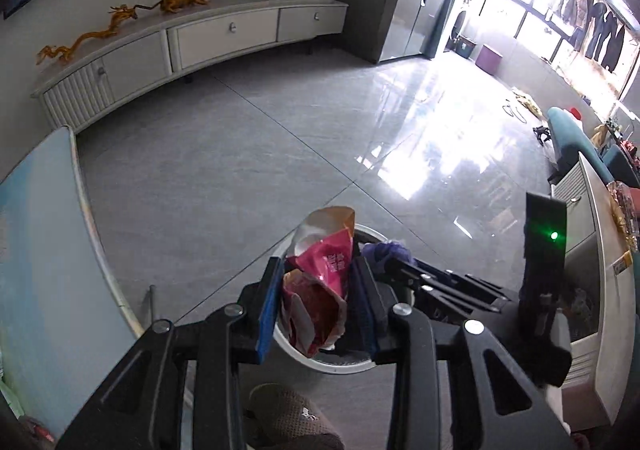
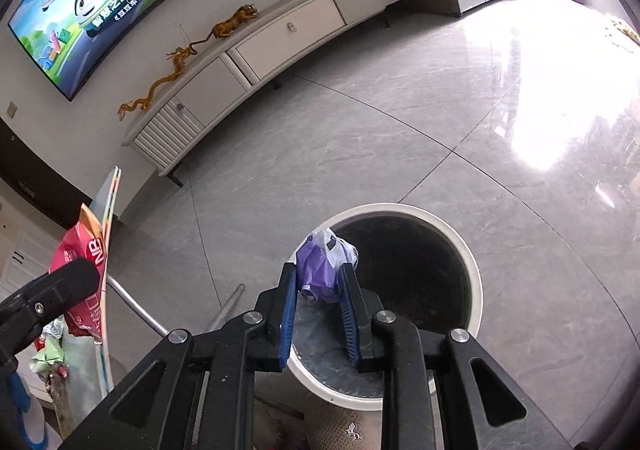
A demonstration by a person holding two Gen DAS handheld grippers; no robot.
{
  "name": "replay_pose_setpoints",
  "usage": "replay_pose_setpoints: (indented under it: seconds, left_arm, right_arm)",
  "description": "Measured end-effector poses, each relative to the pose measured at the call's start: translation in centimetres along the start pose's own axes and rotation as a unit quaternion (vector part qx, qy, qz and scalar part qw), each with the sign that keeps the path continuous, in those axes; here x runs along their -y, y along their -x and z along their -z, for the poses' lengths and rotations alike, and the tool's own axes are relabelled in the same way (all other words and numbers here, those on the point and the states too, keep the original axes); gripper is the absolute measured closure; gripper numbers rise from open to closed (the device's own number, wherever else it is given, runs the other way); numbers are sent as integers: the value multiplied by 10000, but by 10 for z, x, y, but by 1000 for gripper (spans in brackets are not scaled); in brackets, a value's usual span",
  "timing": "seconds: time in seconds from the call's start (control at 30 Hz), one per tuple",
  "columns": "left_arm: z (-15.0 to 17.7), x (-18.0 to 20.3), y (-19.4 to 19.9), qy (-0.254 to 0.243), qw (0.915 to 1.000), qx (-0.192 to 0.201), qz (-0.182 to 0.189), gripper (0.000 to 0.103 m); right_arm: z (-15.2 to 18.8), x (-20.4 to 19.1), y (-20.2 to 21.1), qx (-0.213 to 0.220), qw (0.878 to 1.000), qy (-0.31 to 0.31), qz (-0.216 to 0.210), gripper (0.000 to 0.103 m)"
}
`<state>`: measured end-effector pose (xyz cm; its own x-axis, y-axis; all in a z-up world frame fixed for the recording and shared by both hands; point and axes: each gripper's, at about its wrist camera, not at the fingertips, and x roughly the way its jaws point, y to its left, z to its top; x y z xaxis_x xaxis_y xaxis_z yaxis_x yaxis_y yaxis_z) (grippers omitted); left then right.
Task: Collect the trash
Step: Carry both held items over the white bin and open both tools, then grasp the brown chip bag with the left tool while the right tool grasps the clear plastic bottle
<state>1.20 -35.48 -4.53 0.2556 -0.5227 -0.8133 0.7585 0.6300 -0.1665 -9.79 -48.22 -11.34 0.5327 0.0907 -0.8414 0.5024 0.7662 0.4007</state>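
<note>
On the left, the left gripper (image 1: 316,306) held a crumpled red snack wrapper (image 1: 320,290) between its blue pads, its jaws narrowed onto the foil so that the packet stood up out of them. It hung above the near rim of the white waste bin (image 1: 288,346), which stood on the grey tiled floor (image 1: 240,169) in front of a slippered foot (image 1: 288,418). From the right wrist view the same wrapper showed at the far left edge, well short of the bin's centre.

To the right, the right gripper (image 2: 320,306) carried a balled purple and white plastic bag (image 2: 326,262). Its jaws were narrow, but whether the pads gripped the bag or merely flanked it could not be told. The bag sat over the near-left part of the bin's mouth, whose dark inside (image 2: 404,270) looked empty.

The step in hand appeared to be the drop: both pieces of trash had been brought to the bin and neither had gone in. The next move seemed to call for opening the right jaws fully, and for bringing the left one further over the opening before letting go, lest the wrapper catch the rim and fall outside.

Both grippers pointed steeply down, side by side, the right one's body visible beside the left gripper in its view.
</note>
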Motion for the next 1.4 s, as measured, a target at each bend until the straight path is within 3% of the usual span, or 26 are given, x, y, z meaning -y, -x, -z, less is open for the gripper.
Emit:
replay_pose_setpoints:
  seconds: [0.07, 0.17, 0.33, 0.57, 0.87, 1.1, 1.23, 1.4]
  left_arm:
    - [-4, 7, -17, 42, 9997, -158, 191, 67]
    - [-6, 11, -35, 117, 9988, -320, 341, 50]
    - [-13, -8, -36, 170, 9992, -266, 262, 49]
    - [-7, -45, 19, 213, 9992, 285, -199, 49]
    - [40, -114, 102, 764, 9910, 825, -719, 49]
    - [100, -180, 170, 1433, 9759, 1175, -1150, 49]
    - [143, -224, 204, 1900, 9596, 1315, -1603, 49]
    - [196, -270, 224, 2541, 9371, 1299, -2010, 49]
  right_arm:
    - [1, 9, -5, -41, 9999, -64, 81, 75]
    - [0, 19, -7, -47, 9996, -123, 258, 65]
    - [-2, 25, 3, 42, 9989, -100, 450, 64]
    - [-10, 2, 19, 260, 9995, -9, 165, 64]
    - [-7, -65, 49, 480, 9971, 426, -419, 64]
    - [12, -135, 54, 239, 9906, 1034, -864, 62]
    - [31, -184, 48, -82, 9808, 1549, -1180, 56]
    - [63, -249, 34, -615, 9596, 2183, -1665, 47]
